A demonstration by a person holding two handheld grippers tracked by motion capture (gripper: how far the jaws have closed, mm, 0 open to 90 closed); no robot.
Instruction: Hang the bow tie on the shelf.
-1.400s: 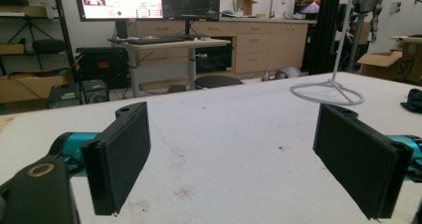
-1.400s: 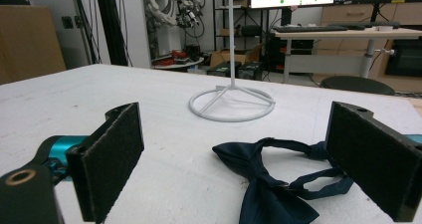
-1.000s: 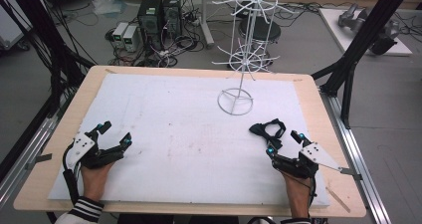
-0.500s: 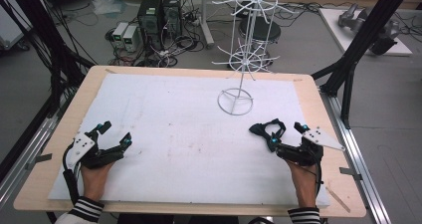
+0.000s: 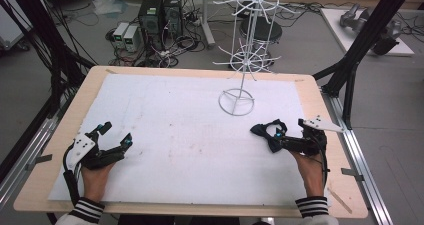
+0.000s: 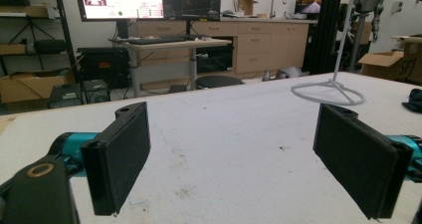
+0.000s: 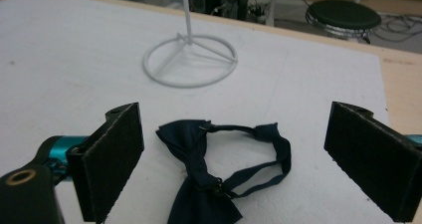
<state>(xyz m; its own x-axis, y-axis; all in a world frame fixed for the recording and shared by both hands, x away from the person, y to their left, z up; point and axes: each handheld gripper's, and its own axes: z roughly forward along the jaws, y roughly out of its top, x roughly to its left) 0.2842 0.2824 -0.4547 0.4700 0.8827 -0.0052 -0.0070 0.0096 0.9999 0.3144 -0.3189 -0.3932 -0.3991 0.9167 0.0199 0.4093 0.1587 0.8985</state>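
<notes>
A navy bow tie with its strap looped lies flat on the white table cover, right of centre. My right gripper is open, and its jaws stand on either side of the tie. In the right gripper view the bow tie lies on the cover between the two black pads, which are wide apart and do not touch it. My left gripper rests open near the front left; in its own view the left gripper has nothing between the pads. A white wire display stand rises behind the tie.
The stand's ring base sits a short way beyond the tie, and its wire arms spread out higher up. The wooden table edge runs close on the right. Black frame posts, computers and a stool stand on the floor beyond the table.
My right gripper has moved forward and to the left, bringing its open jaws around the bow tie. The left gripper has stayed in place.
</notes>
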